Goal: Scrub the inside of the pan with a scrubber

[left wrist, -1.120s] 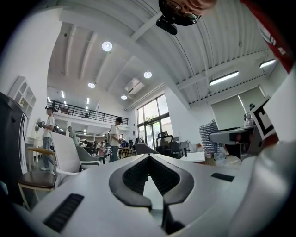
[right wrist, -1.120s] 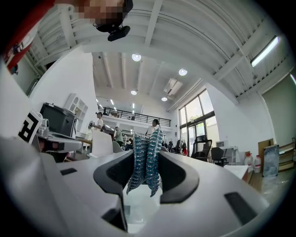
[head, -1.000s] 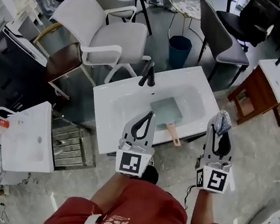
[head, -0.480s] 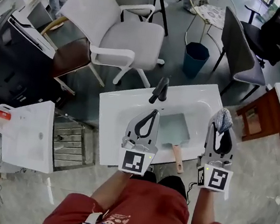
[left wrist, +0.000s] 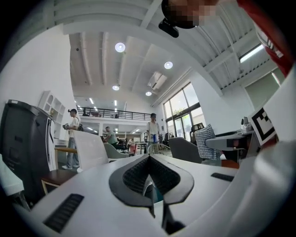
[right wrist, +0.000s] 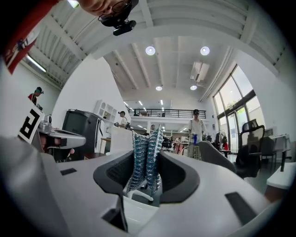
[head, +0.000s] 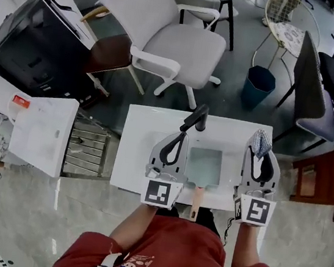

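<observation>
A person in a red shirt stands at a white sink (head: 137,133), a gripper in each hand. The right gripper (head: 260,151) is clamped on a silvery mesh scrubber (head: 261,141), held over the sink's right edge. The left gripper (head: 180,137), jaws pressed together with nothing between them, hovers just left of the pan (head: 204,165). The square pan lies in the basin below the black tap (head: 195,118), its handle pointing toward the person.

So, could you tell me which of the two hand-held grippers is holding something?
The right hand-held gripper: its jaws are shut on the silvery mesh scrubber. The left hand-held gripper has its jaws together with nothing between them.
</observation>
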A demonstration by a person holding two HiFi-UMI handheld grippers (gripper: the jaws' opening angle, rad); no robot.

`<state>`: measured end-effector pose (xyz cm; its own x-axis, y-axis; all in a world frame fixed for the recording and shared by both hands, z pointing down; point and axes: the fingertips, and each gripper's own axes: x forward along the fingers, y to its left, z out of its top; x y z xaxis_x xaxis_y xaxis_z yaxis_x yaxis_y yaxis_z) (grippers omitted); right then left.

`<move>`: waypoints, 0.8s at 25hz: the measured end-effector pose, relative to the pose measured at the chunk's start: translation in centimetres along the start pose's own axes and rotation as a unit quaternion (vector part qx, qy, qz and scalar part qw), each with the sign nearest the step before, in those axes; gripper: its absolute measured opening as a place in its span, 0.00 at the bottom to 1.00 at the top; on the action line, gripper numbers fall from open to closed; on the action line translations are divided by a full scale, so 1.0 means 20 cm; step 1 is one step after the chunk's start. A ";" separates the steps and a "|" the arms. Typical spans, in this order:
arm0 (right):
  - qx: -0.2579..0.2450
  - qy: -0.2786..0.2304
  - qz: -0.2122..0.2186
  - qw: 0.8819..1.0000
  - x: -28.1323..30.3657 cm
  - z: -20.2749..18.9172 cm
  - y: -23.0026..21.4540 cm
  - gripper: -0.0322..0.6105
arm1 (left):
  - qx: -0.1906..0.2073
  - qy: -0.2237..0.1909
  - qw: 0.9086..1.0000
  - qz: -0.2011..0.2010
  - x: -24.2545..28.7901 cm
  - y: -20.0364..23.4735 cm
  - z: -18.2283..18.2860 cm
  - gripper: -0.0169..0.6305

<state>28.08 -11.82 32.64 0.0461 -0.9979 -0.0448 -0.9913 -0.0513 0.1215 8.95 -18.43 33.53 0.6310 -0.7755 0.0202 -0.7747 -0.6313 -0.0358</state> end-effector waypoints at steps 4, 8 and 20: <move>0.017 -0.006 0.041 0.999 0.11 -0.03 0.04 0.32 | 0.005 0.004 0.999 0.042 -0.02 0.06 0.01 0.05; 0.021 -0.010 0.073 0.997 0.17 -0.06 0.15 0.32 | 0.015 0.009 0.997 0.072 -0.09 0.15 -0.01 0.05; 0.004 0.002 0.108 0.994 0.23 -0.08 0.33 0.32 | 0.015 0.005 0.996 0.089 -0.15 0.28 -0.03 0.05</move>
<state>22.04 -16.89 34.83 -0.1666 -0.9859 -0.0143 -0.9791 0.1637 0.1205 2.62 -19.60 33.80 0.4831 -0.8753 0.0214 -0.8726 -0.4834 -0.0698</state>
